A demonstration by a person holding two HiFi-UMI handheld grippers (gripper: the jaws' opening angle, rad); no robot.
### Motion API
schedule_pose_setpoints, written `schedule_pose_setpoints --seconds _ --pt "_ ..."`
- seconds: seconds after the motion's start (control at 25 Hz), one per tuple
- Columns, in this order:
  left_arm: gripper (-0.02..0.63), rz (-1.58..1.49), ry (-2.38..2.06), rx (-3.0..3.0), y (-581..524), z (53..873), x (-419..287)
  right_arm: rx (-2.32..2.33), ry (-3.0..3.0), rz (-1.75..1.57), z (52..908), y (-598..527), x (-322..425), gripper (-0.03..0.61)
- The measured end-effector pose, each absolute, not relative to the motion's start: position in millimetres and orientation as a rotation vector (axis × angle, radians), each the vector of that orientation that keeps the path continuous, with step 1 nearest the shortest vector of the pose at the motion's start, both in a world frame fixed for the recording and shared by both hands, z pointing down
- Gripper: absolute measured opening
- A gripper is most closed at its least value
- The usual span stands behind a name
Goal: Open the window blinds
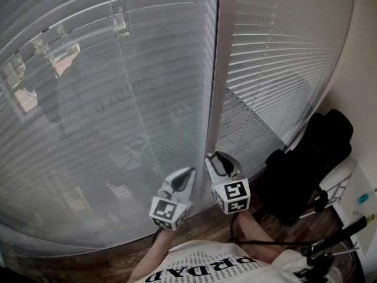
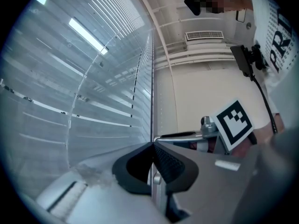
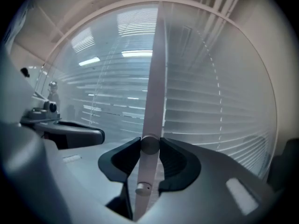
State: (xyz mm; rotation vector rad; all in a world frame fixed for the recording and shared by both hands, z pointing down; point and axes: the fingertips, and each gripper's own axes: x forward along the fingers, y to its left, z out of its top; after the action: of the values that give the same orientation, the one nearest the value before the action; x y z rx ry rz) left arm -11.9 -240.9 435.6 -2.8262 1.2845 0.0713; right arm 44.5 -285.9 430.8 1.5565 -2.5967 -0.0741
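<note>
I've got the right gripper (image 1: 217,157) clamped on the pale wand (image 3: 149,143), at the blinds' (image 1: 118,128) inner edge. The left gripper (image 1: 189,173) is just beside it, jaws pressed together.

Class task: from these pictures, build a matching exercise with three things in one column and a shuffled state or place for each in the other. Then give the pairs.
Things
1 left gripper
2 right gripper
3 black bag

States or places
A on the wooden floor, far right
B jaws together
C clamped on the round knob of the window frame

Pairs: 1-B, 2-C, 3-A
</note>
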Motion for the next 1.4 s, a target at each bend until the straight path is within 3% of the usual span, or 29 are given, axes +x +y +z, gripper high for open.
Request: schedule_pose_setpoints --seconds 0.48,1.04,1.4 --pt "-0.006 0.075 1.287 -2.833 -242 437 -8 1.404 -2.316 -0.585 428 -286 33 0.136" --pt "-0.007 0.080 1.280 -2.843 -243 436 -6 1.487 -2.453 -0.425 427 -286 36 0.133" --pt "-0.007 0.076 1.279 -2.845 -243 439 -8 1.586 -2.623 -0.128 429 -289 43 0.133"
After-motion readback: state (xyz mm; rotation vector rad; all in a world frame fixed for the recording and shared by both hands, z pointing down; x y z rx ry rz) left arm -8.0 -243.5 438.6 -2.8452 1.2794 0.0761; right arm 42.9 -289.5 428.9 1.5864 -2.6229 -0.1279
